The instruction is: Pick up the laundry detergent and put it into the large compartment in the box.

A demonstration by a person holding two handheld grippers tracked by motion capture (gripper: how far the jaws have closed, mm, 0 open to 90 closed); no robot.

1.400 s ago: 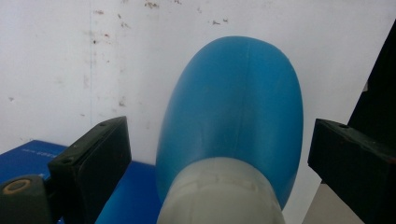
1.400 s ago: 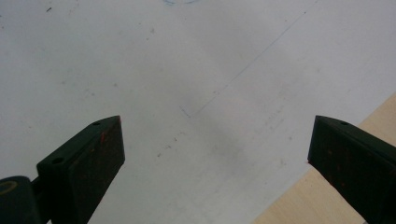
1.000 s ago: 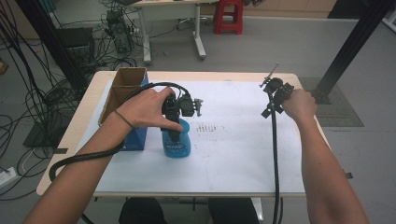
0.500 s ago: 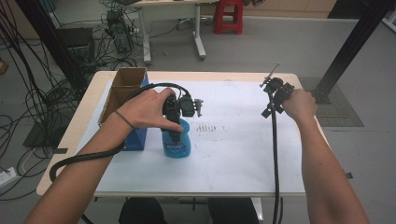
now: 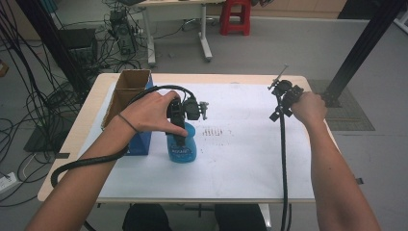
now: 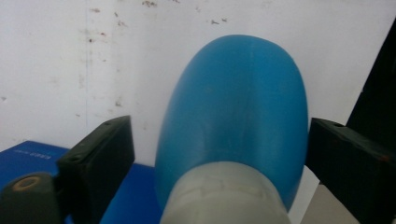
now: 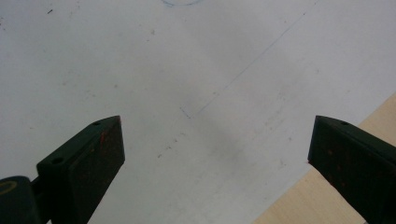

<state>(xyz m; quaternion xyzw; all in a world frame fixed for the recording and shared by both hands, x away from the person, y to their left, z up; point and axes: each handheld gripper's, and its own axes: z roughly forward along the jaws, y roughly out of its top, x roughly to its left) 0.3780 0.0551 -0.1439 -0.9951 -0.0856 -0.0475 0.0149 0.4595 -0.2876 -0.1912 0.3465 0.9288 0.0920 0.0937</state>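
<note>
Holds the left tool (image 5: 179,138) nose-down over the blue bottle (image 5: 183,151), with the left hand (image 5: 149,111) wrapped around the tool's body. Keeps that bottle upright on the white sheet (image 5: 240,159), left of centre on the tabletop (image 5: 91,110), just beside a blue box (image 5: 139,142) and in front of an open cardboard box (image 5: 127,89).

Seen along the left tool's own jaws: straddles the bottle (image 6: 233,107) from above, looking down on its whitish neck and blue shoulder. Has just been closing the jaws, with the bottle between them. Leaves a clear strip of white sheet between the left-hand pad (image 6: 100,158) and the bottle's side. Brings the right-hand pad (image 6: 345,158) right up to the opposite side; cannot tell whether touching or a hair off. Not clamped, then: released, jaws spread around the bottle without gripping it.

Holds the right tool (image 7: 215,149) well apart from the bottle, over the right edge of the white sheet. Released too, with the jaws wide and nothing but paper and bare wood between them.
</note>
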